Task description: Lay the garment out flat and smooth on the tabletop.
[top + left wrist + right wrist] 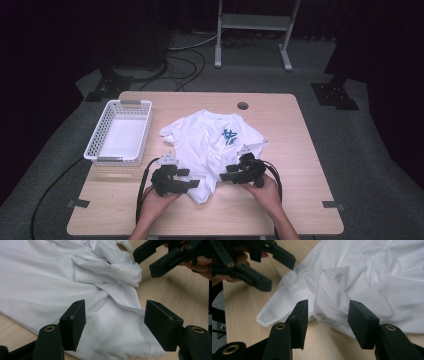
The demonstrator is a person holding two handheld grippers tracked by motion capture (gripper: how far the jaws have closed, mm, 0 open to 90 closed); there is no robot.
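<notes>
Lying crumpled on the wooden counter (300,150), a white T-shirt (205,145) with a small blue print (229,136) on its chest spreads across the middle, its near end bunched into a narrow point toward the person's edge. The left gripper (192,185) sits at the near left of that bunched end, held in the person's left hand (155,202), with its fingers apart. In the left gripper view the two black fingers (73,323) stand wide on either side of a folded hem of the shirt (117,335); the cloth lies between them, but the pads do not press on it. The right gripper (226,176), in the right hand (265,190), is just beside the right of the same bunched end, and its fingers are apart too. In the right gripper view its fingers (362,322) frame a raised fold of white cloth (332,300) near the shirt's edge, clear of the fabric on both sides, and the left gripper (262,267) shows farther off at the upper left, over bare wood. The two grippers face each other across the near end of the shirt, close but apart. A white perforated plastic basket (95,137) stands on the left part of the counter, well apart from the shirt. A round cable hole (243,106) sits in the counter beyond the shirt's collar.
</notes>
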